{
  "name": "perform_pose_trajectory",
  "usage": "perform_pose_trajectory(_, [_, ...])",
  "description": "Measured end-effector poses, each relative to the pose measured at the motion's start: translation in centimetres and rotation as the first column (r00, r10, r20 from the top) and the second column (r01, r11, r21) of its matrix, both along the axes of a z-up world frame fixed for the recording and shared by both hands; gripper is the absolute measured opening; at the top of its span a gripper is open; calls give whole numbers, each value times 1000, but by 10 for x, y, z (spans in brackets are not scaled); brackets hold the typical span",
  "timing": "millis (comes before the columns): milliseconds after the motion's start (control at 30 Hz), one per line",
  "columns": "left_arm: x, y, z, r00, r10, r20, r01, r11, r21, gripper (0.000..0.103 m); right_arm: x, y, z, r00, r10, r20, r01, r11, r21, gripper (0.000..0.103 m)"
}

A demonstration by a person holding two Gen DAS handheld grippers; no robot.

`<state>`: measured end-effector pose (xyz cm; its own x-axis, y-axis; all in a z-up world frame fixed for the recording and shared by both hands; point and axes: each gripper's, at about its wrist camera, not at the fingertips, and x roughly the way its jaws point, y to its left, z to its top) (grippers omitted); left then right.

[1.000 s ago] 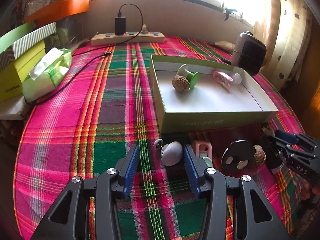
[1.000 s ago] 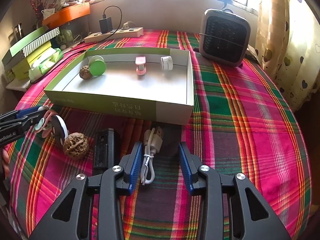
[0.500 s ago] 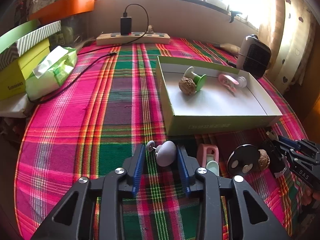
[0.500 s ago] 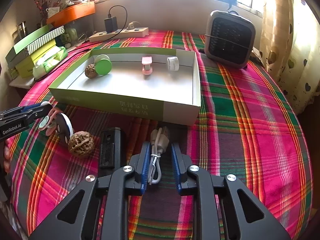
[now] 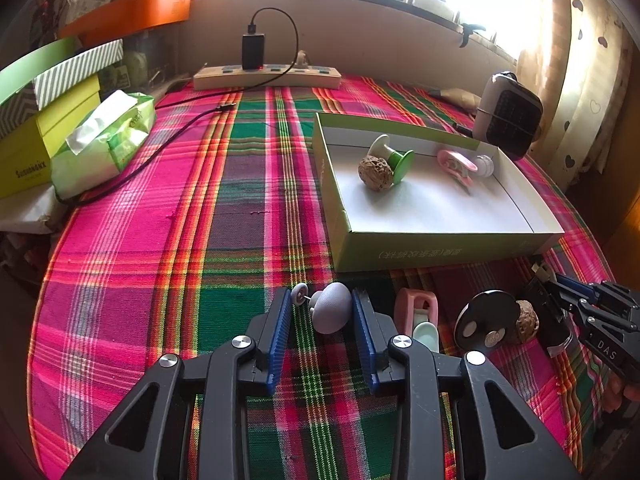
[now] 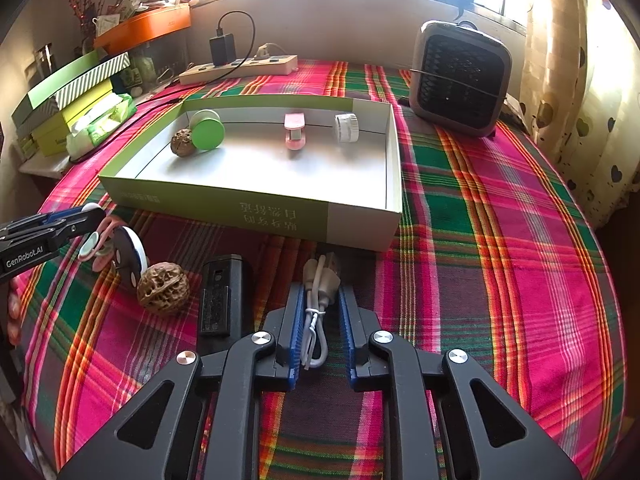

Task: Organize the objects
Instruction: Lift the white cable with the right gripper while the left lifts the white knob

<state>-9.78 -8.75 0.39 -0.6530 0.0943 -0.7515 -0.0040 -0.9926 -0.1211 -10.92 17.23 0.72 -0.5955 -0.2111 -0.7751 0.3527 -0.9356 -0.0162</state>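
Plaid cloth in pink and green covers the counter (image 5: 240,208) where you work both tools at once. Your left gripper (image 5: 320,316) has its jaws drawn in around a pale lilac knob-shaped piece (image 5: 331,307) with a small white cap on a pin; the right pad touches it, while contact on the left side cannot be told. Your right gripper (image 6: 319,320) has its jaws nearly together, pinching a bundled white USB cable (image 6: 318,292) tied at its middle, plug end pointing toward the box.

Just ahead sits the open green-sided cardboard box (image 6: 280,216), plainly the collecting place: a walnut (image 6: 182,143), a green spool (image 6: 207,130), a pink clip (image 6: 295,128) and a white roll (image 6: 346,128) already lie inside. Still on the cloth between your tools are a second walnut (image 6: 163,289), a black rectangular battery-like block (image 6: 220,300), a black disc (image 5: 486,320) and a pink tape dispenser (image 5: 416,312).

Both grips look taken low and square, likely so each item lifts clear over the box's near wall.
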Motion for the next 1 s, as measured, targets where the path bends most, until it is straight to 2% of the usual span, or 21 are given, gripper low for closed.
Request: perform_pose_trajectory(1000, [3,2,16,999,-18,-50,18,1000,-12,29,-1,-3,12,1000,-3,-17,3,1000,-11,17])
